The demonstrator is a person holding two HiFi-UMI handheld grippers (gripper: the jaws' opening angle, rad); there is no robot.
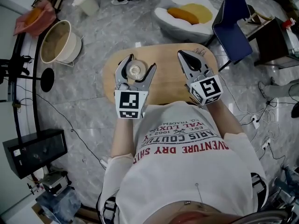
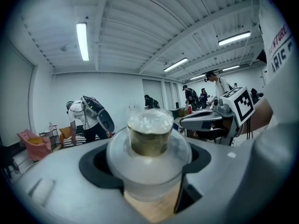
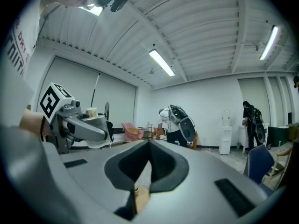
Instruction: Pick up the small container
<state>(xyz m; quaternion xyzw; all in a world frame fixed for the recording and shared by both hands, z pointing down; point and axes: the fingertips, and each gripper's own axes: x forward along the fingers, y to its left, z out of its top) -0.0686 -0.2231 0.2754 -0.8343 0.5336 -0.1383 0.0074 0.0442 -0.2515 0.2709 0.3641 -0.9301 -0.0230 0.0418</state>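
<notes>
A person stands over a small wooden table (image 1: 170, 85) with a gripper in each hand; the left gripper (image 1: 141, 62) has its jaws clamped on the sides of the small container (image 1: 135, 70), a clear lidded tub held over the left part of the table; the right gripper (image 1: 182, 55) hangs over the right part, its jaws closed together with nothing between them; a blue chair (image 1: 231, 29) stands on the floor at the far right.
</notes>
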